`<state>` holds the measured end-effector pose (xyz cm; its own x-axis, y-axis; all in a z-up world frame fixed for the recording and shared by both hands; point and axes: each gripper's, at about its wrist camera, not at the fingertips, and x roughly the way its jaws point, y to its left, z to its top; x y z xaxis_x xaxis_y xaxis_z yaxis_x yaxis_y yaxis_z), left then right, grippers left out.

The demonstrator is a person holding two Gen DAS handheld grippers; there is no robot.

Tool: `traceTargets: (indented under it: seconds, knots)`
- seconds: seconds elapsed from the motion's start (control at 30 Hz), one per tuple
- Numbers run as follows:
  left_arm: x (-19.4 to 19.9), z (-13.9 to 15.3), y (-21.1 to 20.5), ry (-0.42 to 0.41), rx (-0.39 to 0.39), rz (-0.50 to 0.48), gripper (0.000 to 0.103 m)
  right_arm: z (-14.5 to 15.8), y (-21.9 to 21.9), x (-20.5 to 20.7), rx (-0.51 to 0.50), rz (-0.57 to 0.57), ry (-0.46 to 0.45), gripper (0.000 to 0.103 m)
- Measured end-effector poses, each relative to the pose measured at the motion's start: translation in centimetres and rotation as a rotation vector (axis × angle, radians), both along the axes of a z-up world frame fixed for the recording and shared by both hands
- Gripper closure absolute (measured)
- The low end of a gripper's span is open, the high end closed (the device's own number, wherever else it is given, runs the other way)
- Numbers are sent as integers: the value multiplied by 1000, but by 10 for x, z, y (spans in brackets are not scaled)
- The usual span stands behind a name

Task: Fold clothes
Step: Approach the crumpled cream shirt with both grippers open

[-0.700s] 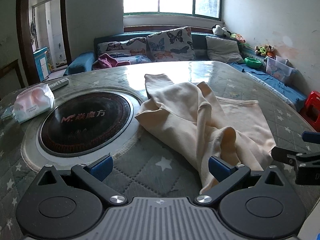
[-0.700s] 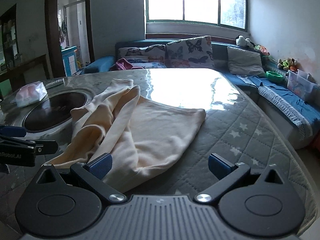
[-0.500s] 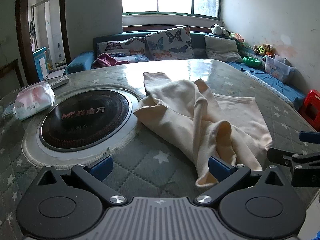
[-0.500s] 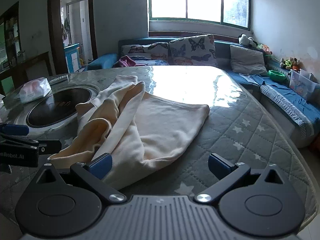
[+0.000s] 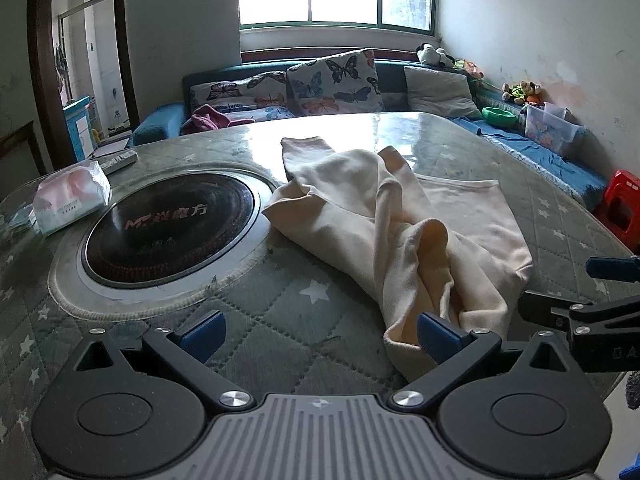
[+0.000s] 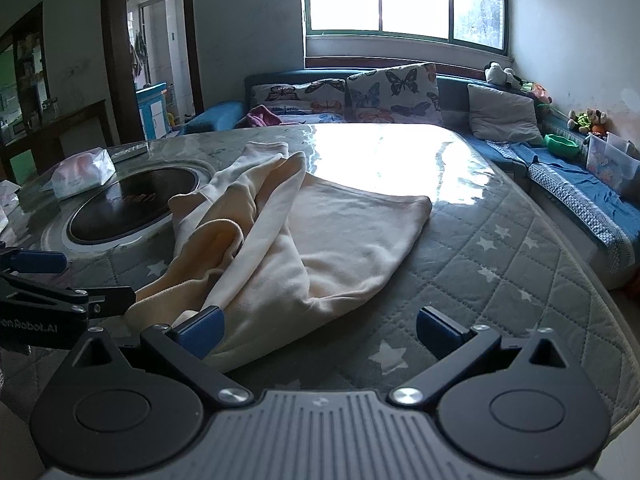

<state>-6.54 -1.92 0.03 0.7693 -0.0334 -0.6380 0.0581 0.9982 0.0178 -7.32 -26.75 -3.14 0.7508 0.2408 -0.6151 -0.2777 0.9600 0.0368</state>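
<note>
A cream garment (image 5: pixel 400 216) lies crumpled on the round table (image 5: pixel 280 312), one part bunched in a ridge and the rest spread flat (image 6: pixel 360 236). My left gripper (image 5: pixel 320 332) is open above the table's near edge. Its right fingertip (image 5: pixel 438 336) overlaps the garment's near hem; touching or not, I cannot tell. My right gripper (image 6: pixel 320 330) is open too, its left fingertip (image 6: pixel 200 330) over the same near hem. Each gripper shows in the other's view: the right gripper (image 5: pixel 592 308) at the right edge, the left gripper (image 6: pixel 64 292) at the left edge.
A round black cooktop (image 5: pixel 168 228) is set into the table, left of the garment. A tissue pack (image 5: pixel 70 196) and a remote (image 5: pixel 118 160) lie at the far left. Behind the table stands a sofa with butterfly cushions (image 5: pixel 332 84). A red stool (image 5: pixel 620 200) stands at right.
Both views have shifted slightly, so the garment sits a little higher in each picture. The garment itself has not moved. Both grippers have stayed open.
</note>
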Motion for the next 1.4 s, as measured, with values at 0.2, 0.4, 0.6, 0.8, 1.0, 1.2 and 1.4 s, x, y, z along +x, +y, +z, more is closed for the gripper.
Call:
traceTargets:
  seconds: [0.2,0.4,0.6,0.8,1.0,1.2,1.4]
  knots:
    - [-2,-2,-2,3,5,-1,0,1,1,-2,3,7,-1,0]
    - [-3,-2,-3,8,8,-1,0,1,2,-3,2,13,0,0]
    - [-1,-2,-4,11,9,-2,0,1,4,-2,-1,19,3,0]
    - [-1,-3,-4,14,10,-3,0,1,6,-2,-1,22,2,0]
    - [0,-4,-3,18,12,-4,0,1,7,0,0,24,5,0]
    - [3,-4,-3,24,13,-3,0,2,7,2,-1,24,9,0]
    - [6,-5,-3,30,12,-4,0,2,8,4,-2,28,13,0]
